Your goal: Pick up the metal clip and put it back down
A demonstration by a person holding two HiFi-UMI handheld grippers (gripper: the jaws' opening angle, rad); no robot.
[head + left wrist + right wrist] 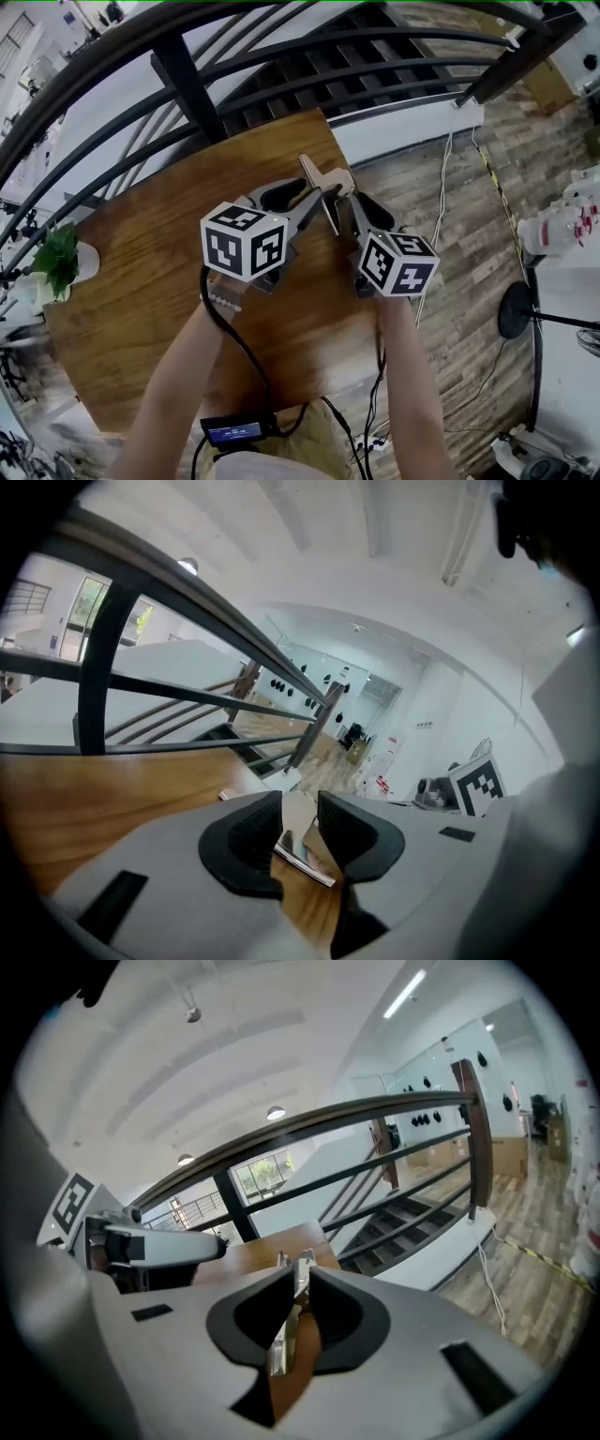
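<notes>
The metal clip (326, 181) is held up over the far edge of the wooden table (141, 281), between both grippers. My left gripper (314, 202) comes at it from the left; in the left gripper view a shiny flat arm of the clip (302, 855) lies slantwise across the gap, touching both pads. My right gripper (350, 204) meets it from the right; there the clip (296, 1290) stands on edge in a narrow gap, pinched between the dark pads (333, 1312). The left gripper (141, 1246) also shows at the left of the right gripper view.
A dark metal railing (187, 80) runs just beyond the table, with stairs (309, 75) below it. A potted plant (61, 262) stands at the table's left edge. A small device with a screen (232, 432) and cables hang near the person's waist.
</notes>
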